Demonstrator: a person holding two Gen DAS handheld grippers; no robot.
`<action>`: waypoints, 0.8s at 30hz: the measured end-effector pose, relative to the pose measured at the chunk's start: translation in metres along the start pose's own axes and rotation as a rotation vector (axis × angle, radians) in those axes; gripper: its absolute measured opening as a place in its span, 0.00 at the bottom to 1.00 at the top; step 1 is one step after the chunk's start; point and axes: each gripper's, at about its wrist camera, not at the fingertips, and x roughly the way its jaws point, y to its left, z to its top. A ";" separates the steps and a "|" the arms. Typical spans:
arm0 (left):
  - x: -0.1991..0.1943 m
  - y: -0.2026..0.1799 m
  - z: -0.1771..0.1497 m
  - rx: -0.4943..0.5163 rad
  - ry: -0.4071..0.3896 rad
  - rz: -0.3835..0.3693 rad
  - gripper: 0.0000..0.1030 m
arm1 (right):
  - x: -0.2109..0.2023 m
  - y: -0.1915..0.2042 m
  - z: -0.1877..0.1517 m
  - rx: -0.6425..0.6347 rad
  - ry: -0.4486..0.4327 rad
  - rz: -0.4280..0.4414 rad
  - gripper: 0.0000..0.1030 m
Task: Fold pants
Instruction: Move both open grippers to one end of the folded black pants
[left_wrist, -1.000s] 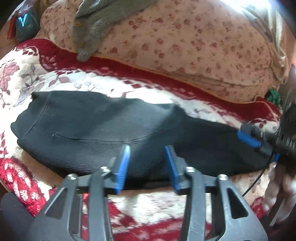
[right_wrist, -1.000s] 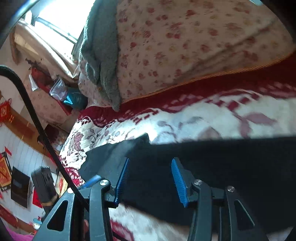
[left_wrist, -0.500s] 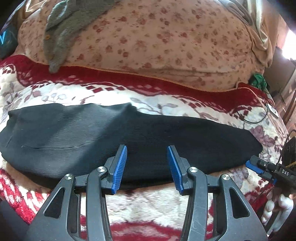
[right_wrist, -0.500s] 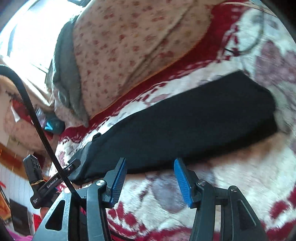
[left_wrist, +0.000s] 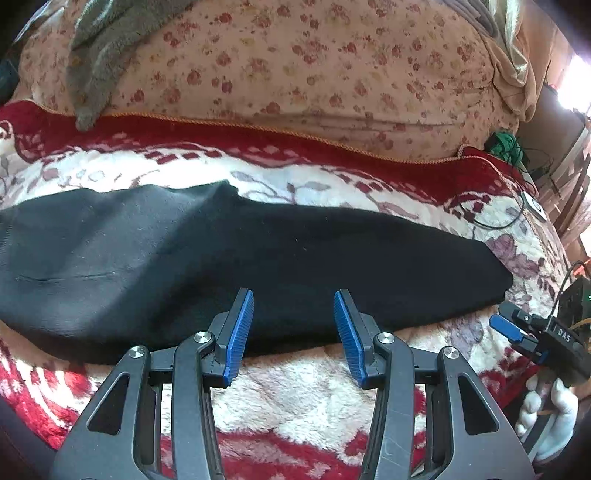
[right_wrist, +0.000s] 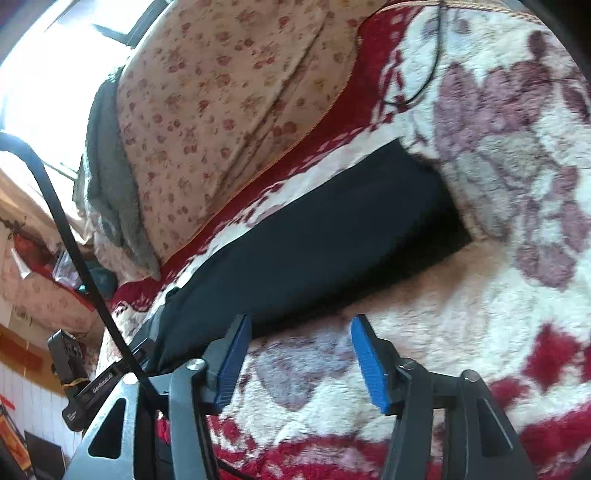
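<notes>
Black pants (left_wrist: 229, 258) lie flat in a long band across the red and white floral blanket (left_wrist: 295, 398); they also show in the right wrist view (right_wrist: 317, 236). My left gripper (left_wrist: 293, 332) is open and empty, with its blue pads over the near edge of the pants' middle. My right gripper (right_wrist: 299, 358) is open and empty over the blanket, just in front of the pants' near edge by the leg end. The right gripper also shows at the right of the left wrist view (left_wrist: 517, 332), off the leg end.
A floral pillow (left_wrist: 295, 74) lies behind the blanket with a grey garment (left_wrist: 99, 62) draped over it. A thin black cable (left_wrist: 491, 221) lies on the blanket at the far right. The left gripper's body (right_wrist: 74, 376) shows at lower left of the right wrist view.
Both grippers have pulled back off the pants, which now lie flat. The right gripper has swung toward the leg end and stayed open.
</notes>
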 end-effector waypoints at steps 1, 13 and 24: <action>0.001 -0.002 0.000 0.003 0.004 -0.013 0.44 | -0.002 -0.003 0.000 0.009 -0.005 -0.002 0.57; 0.032 -0.064 0.023 0.138 0.093 -0.190 0.44 | -0.004 -0.038 0.019 0.132 -0.046 0.012 0.63; 0.093 -0.125 0.067 0.279 0.191 -0.277 0.44 | -0.004 -0.056 0.032 0.090 -0.117 0.030 0.29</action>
